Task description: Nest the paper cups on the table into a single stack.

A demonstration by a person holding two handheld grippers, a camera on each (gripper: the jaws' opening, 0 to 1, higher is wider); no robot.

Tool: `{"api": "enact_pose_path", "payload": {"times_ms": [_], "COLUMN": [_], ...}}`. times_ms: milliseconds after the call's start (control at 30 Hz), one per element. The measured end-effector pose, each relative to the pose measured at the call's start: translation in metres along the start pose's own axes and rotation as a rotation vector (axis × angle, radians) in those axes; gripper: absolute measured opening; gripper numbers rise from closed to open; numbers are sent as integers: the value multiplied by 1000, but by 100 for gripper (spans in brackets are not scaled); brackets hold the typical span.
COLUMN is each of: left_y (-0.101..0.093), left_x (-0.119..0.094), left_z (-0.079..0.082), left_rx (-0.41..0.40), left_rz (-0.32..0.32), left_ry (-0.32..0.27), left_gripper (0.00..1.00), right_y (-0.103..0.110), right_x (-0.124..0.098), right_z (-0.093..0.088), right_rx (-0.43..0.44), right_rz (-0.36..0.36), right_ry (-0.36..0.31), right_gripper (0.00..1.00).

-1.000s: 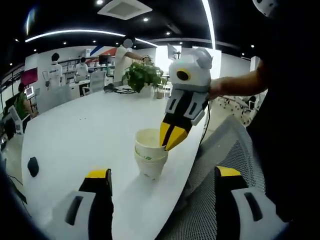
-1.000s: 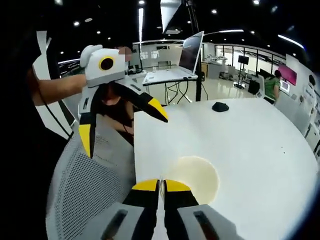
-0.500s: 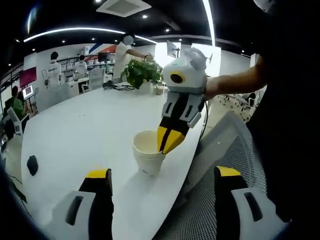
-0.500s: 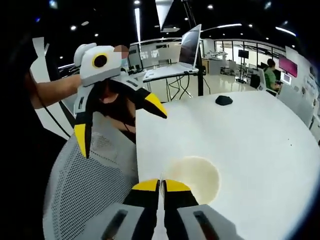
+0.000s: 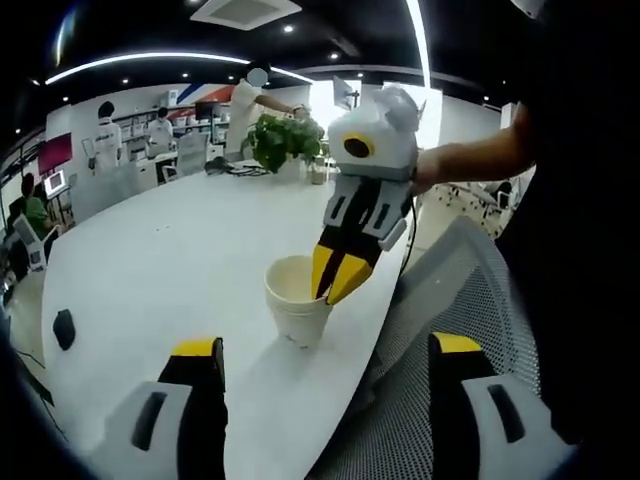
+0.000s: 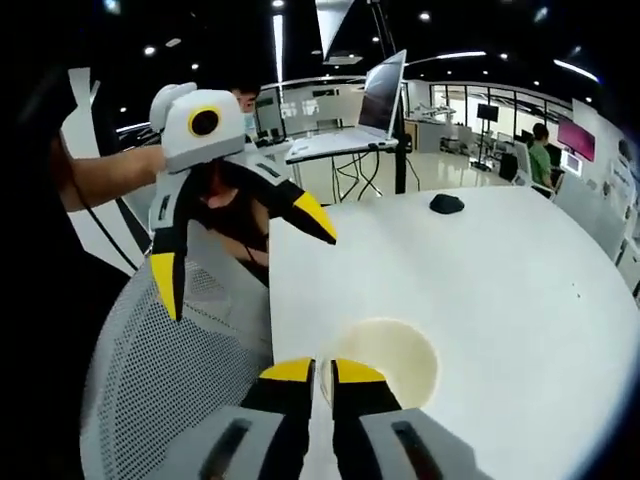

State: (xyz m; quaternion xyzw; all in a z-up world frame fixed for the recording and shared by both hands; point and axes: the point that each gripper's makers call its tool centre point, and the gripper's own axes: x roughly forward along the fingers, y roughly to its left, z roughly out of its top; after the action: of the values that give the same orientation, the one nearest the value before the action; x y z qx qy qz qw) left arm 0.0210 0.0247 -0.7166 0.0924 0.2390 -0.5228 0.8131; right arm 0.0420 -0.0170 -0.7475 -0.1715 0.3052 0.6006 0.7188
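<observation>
The stack of paper cups (image 5: 297, 305) stands upright near the edge of the white table (image 5: 170, 260), its open mouth facing up and its long axis vertical. In the left gripper view the right gripper (image 5: 335, 280) points steeply down at the near-right part of the cup rim, yellow tips close together with a narrow slit between them, apparently around the rim wall; whether they press the paper cannot be told from here. In the right gripper view the same stack (image 6: 398, 360) lies directly ahead of and just under the right gripper (image 6: 322, 372), whose two jaws stand almost closed, a thin gap between them at the cup's near edge.

The left gripper (image 6: 235, 250) hangs above the mesh office chair (image 6: 180, 370) off the table's left side, well apart from the cups, its jaws spread wide and holding nothing. In its own view the jaws (image 5: 325, 350) rise at the bottom, far apart, with the stack between them but farther out.

So the right gripper is much the nearer one, directly over the rim. Judging from the cups sitting as one column, the nesting looks essentially done; the next move probably means letting go of the rim and lifting straight up along the cup axis, so the stack does not tip toward the table edge.
</observation>
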Motion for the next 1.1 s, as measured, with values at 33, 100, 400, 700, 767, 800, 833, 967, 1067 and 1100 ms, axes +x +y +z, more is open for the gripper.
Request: {"api": "enact_pose_path", "payload": {"times_ms": [33, 100, 400, 700, 767, 800, 833, 967, 1067, 1100], "left_y": [0, 1, 5, 8, 9, 9, 9, 12, 11, 11], "left_x": [1, 2, 8, 25, 29, 31, 32, 41, 49, 52], "left_z": [0, 1, -1, -2, -4, -4, -4, -6, -9, -10], "left_rx": [2, 2, 4, 14, 21, 23, 24, 22, 13, 9], "left_rz": [-1, -1, 0, -21, -28, -31, -33, -36, -54, -60], "left_ry": [0, -2, -2, 2, 10, 12, 12, 13, 20, 25], "left_gripper": [82, 83, 83, 82, 82, 82, 82, 81, 81, 81], "right_y": [-1, -1, -7, -25, -28, -29, -31, -35, -36, -37], "right_x": [-1, -4, -22, -35, -36, -36, -35, -34, -33, -32], "right_z": [1, 3, 15, 15, 14, 13, 11, 6, 4, 4], "right_rx": [-3, -13, -30, -23, -13, -8, -3, 12, 26, 32], "right_rz": [-6, -16, -82, -183, -199, -203, -207, -225, -233, -238], "right_ry": [-1, -8, -90, -139, -145, -146, -147, -156, -172, -180], "right_gripper": [6, 7, 14, 38, 43, 44, 45, 50, 54, 54]}}
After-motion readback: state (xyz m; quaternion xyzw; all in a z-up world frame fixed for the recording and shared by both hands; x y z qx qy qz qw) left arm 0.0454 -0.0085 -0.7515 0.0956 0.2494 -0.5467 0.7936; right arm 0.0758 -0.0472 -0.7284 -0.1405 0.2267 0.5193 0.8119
